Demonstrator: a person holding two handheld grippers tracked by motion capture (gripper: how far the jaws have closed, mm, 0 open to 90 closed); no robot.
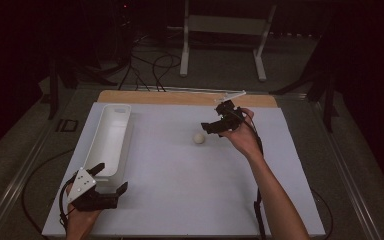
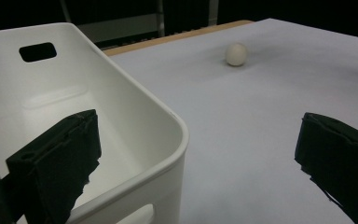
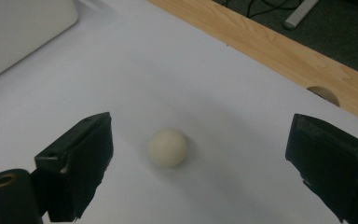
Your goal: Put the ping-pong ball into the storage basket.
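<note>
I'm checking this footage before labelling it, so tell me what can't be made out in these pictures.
- Inside of the white bin: in the left gripper view the gripper's own jaw covers part of the floor, and the frame's edge cuts off the near end.
- Ball: its underside faces away; in the high view it is too small for surface detail.
- Right gripper: its jaws blur together in the dark high view.
- Room behind the table: too dark.

You have a cream ball (image 3: 167, 147) on a plain white bench (image 1: 180, 185) with a light wood far edge, a white bin (image 1: 111, 136), and black fingers (image 3: 77, 163).
</note>
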